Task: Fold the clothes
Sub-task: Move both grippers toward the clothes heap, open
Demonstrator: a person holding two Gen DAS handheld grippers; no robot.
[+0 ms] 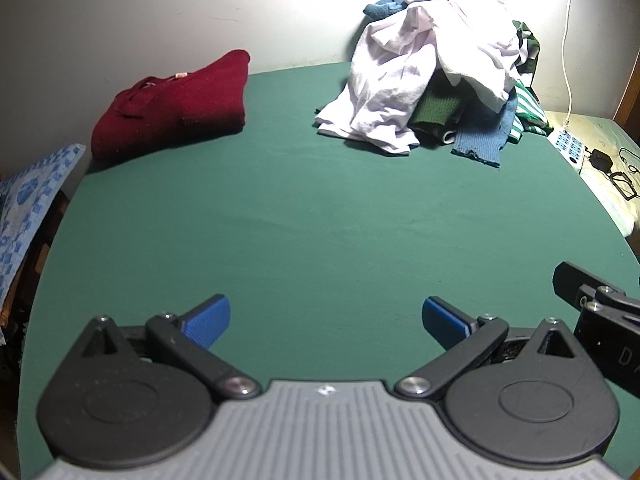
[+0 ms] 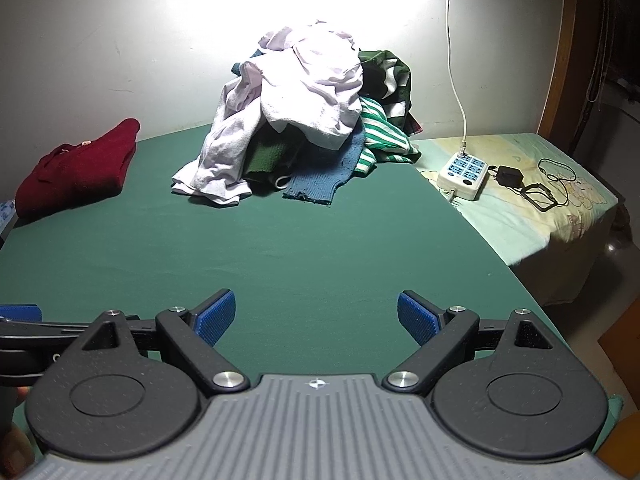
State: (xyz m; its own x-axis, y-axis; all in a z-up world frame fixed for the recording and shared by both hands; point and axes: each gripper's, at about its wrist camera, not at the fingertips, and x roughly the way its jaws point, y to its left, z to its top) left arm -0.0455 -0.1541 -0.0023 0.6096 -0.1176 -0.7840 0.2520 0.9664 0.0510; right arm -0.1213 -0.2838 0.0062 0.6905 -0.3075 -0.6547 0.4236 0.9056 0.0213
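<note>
Both empty gripper (image 1: 326, 322) jaws spread, clothes pile (image 1: 432, 76) well ahead.

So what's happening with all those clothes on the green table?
A person is folding laundry with two hand-held tongs. Right now both the left tongs and the right tongs are open and empty, hovering over the green table. One red sweater already lies folded by the wall. A messy pile of clothes, with a pale lilac shirt on top, is not yet folded.

Clothes pile (image 2: 304, 120): lower garments mostly buried under lilac top (image 2: 304, 84). Patterned cloth (image 1: 28, 208) cut off at left edge. Power strip (image 2: 464, 174) labels unreadable.
</note>
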